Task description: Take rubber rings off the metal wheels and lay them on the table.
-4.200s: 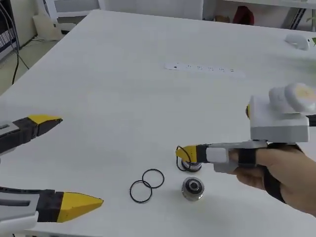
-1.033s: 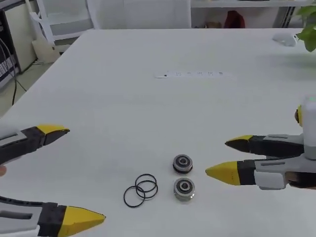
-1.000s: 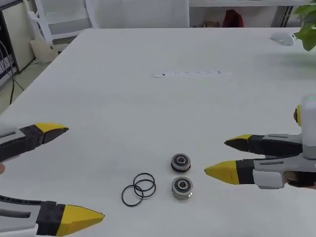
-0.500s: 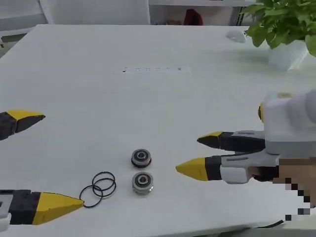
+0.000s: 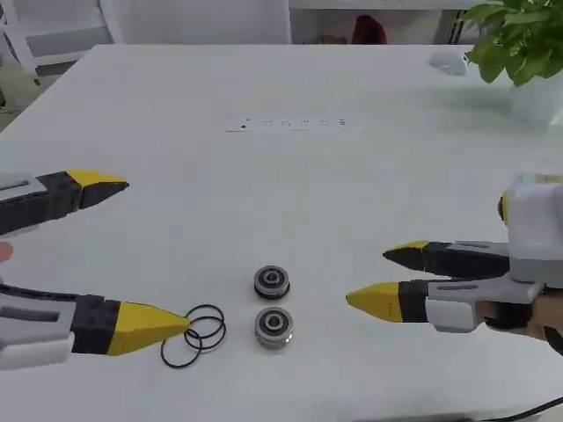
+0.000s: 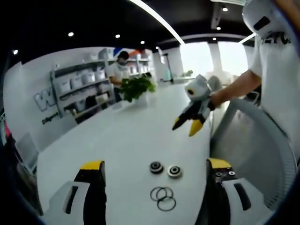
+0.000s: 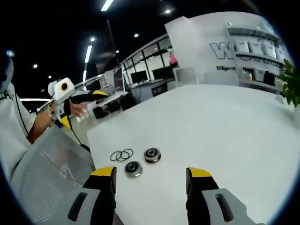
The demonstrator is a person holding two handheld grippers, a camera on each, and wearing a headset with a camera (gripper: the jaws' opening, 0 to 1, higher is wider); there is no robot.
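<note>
Rubber rings (image 5: 194, 334) lie beside metal wheels (image 5: 274, 324)

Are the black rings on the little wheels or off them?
Off. Three rings lie flat on the table, overlapping, beside the two wheels, touching neither.

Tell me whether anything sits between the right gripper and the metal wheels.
Nothing visible does: bare table separates the right gripper from both metal wheels, and the rubber rings lie beyond them, toward the left gripper.
</note>
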